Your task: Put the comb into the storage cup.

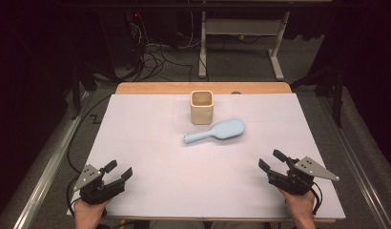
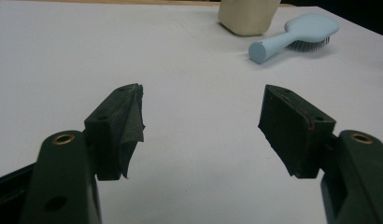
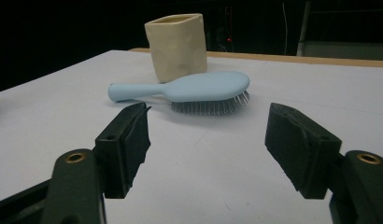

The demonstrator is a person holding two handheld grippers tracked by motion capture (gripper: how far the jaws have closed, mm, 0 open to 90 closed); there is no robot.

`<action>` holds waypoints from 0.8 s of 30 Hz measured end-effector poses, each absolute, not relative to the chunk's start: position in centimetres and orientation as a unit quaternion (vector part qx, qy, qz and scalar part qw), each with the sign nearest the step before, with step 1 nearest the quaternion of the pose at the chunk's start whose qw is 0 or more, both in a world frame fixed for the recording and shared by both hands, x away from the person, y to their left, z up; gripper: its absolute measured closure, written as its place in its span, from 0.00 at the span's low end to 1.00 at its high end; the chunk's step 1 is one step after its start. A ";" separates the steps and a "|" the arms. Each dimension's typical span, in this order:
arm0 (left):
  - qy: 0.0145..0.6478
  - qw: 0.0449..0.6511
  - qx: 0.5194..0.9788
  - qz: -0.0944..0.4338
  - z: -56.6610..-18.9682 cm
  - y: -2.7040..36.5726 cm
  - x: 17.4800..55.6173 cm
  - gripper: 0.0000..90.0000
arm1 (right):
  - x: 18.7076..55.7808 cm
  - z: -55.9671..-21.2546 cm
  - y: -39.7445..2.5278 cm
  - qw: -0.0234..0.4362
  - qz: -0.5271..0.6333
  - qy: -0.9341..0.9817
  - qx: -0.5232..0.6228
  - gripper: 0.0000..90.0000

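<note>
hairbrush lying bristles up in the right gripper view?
No, the light blue hairbrush lies bristles down on the white table, smooth back facing up, just in front of the cream cup.

A wooden surface (image 1: pixel 150 88) carries a large white sheet that covers nearly all of it, leaving a bare strip of wood along the far edge at 12 o'clock. On the sheet, toward 12 o'clock from its middle, stands a cream, square-mouthed ceramic cup (image 1: pixel 202 107), upright. Just beside it, toward 5 o'clock, a light blue plastic hairbrush (image 1: pixel 216 130) lies bristles down, its handle pointing toward 8 o'clock.
</note>
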State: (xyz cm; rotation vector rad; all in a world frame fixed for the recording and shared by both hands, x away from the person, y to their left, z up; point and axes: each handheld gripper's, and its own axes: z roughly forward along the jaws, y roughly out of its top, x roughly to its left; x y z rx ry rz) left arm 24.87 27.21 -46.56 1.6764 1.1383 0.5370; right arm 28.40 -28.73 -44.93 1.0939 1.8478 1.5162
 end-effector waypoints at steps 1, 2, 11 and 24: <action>0.471 0.499 0.693 0.222 -46.6 27.2 24.9 0.35 | 28.5 -44.9 -28.7 0.254 0.558 0.680 0.402 0.35; 0.471 0.499 0.693 0.222 -46.6 27.2 24.9 0.35 | 28.5 -44.9 -28.6 0.251 0.560 0.679 0.403 0.35; 0.472 0.499 0.692 0.222 -46.6 27.2 24.9 0.35 | 28.8 -44.7 -27.7 0.250 0.554 0.689 0.395 0.35; 0.471 0.499 0.693 0.223 -46.6 27.2 24.9 0.35 | 29.9 -43.9 -26.3 0.229 0.572 0.686 0.387 0.34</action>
